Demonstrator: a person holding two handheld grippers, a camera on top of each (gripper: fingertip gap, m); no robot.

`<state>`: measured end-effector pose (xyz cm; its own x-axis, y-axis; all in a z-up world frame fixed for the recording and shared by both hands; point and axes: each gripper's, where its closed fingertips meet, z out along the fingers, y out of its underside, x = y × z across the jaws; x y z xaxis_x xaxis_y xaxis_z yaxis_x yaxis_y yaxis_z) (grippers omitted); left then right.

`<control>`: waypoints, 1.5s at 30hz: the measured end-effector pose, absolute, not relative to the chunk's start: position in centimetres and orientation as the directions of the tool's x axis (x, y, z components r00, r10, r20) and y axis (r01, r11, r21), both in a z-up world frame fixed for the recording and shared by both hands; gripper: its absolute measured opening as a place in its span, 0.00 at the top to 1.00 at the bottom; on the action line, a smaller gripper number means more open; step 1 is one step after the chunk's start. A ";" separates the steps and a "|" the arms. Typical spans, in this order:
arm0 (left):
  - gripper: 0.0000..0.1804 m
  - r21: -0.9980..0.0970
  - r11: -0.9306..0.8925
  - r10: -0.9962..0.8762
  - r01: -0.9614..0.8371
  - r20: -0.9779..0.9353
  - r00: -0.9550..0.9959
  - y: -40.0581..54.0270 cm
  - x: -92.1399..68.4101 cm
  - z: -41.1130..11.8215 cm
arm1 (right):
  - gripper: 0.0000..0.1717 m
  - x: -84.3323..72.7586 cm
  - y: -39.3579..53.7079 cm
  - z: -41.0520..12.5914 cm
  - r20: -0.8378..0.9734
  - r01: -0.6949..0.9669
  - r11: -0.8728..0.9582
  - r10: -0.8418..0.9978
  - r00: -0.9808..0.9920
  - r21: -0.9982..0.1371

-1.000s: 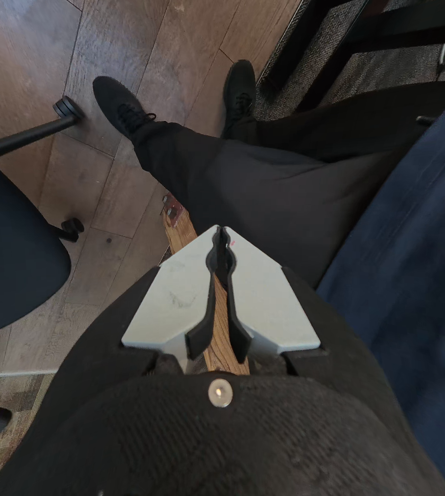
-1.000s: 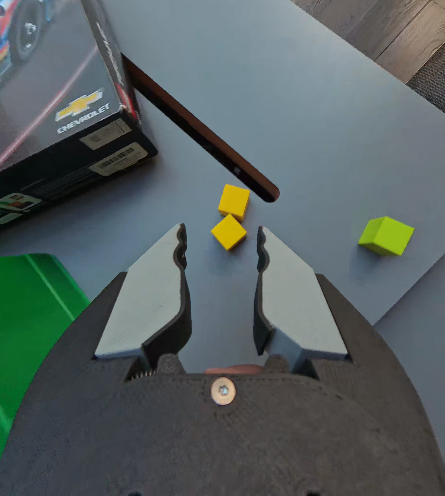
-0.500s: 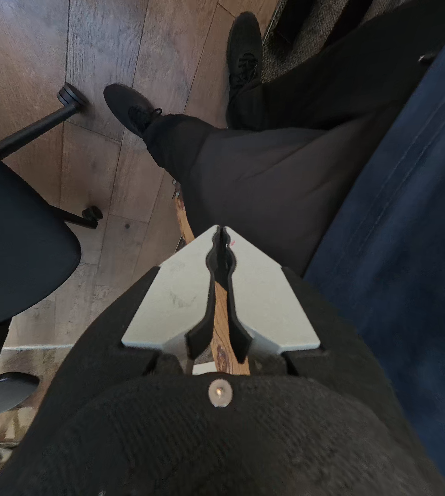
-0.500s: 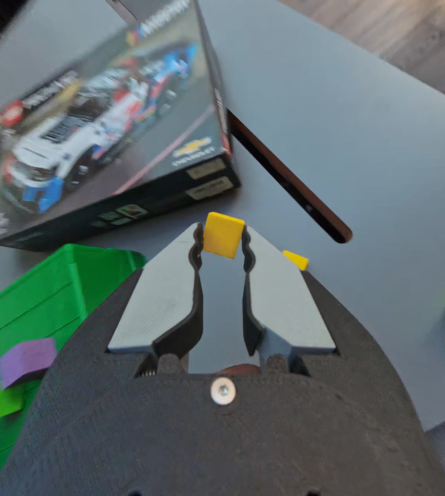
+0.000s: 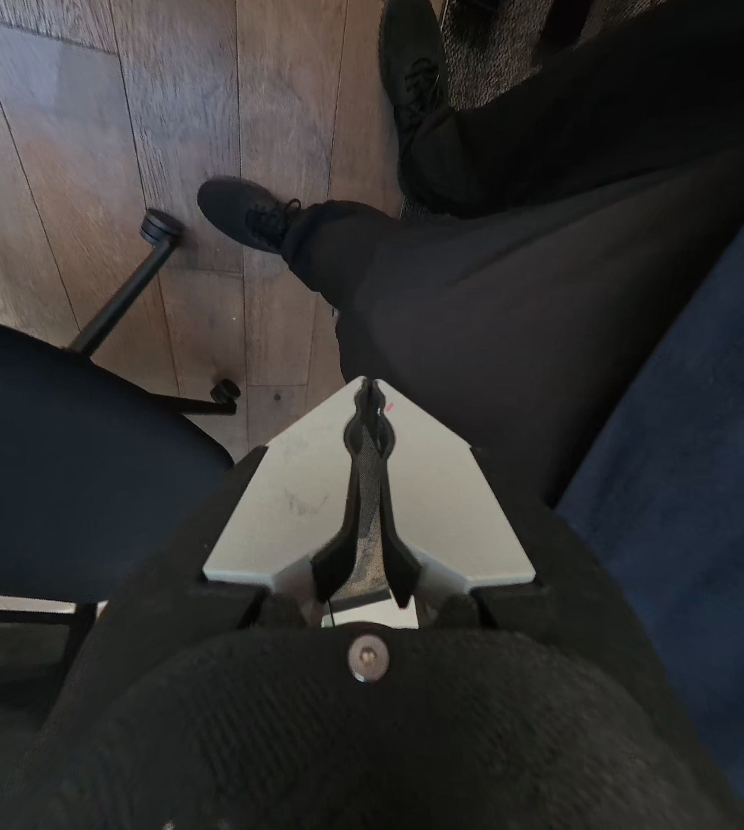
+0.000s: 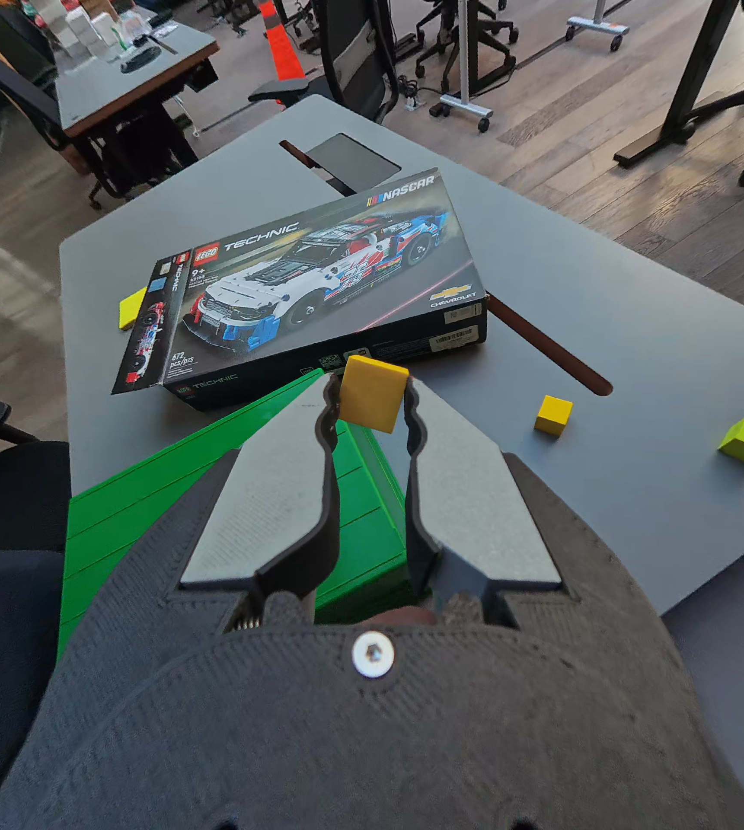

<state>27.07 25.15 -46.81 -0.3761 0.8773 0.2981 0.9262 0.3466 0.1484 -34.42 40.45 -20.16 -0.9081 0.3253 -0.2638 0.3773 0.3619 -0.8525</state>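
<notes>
Lifted off the surface (image 6: 630, 314) since the earlier frame, a yellow block (image 6: 372, 395) sits clamped in the right tongs (image 6: 370, 404) above a green bin (image 6: 226, 471); left tongs (image 5: 370, 390) are together near a leg (image 5: 495, 337).

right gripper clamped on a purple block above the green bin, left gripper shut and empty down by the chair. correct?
One error: the block in the right gripper is yellow, not purple, as the right wrist view shows. It is above the green bin; the left gripper is shut and empty by the chair.
</notes>
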 end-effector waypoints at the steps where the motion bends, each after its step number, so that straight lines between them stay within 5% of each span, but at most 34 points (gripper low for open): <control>1: 1.00 0.134 0.336 0.881 0.932 0.305 -0.362 24.5 26.6 -47.0 | 0.85 -34.0 40.8 -19.6 -0.266 0.382 0.354 0.334 -0.904 -0.853; 13: 1.00 0.193 0.158 0.901 0.968 0.372 -0.221 21.1 29.4 -50.7 | 0.85 -24.7 41.9 -18.0 -0.244 0.380 0.367 0.365 -0.898 -0.849; 28: 1.00 0.177 0.141 0.887 0.974 0.415 -0.203 21.6 29.8 -51.1 | 0.85 -16.4 38.7 -20.2 -0.261 0.248 0.598 0.066 -0.963 -0.763; 45: 1.00 0.215 0.191 0.871 0.958 0.413 -0.266 22.8 31.6 -51.0 | 0.85 -17.5 38.8 -22.2 -0.283 0.266 0.642 0.079 -0.956 -0.719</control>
<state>31.60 22.82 -51.03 -0.2662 0.8707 0.4135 0.9578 0.1907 0.2150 -17.47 38.78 -22.16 -0.9559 0.0790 -0.2829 0.2660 0.6416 -0.7195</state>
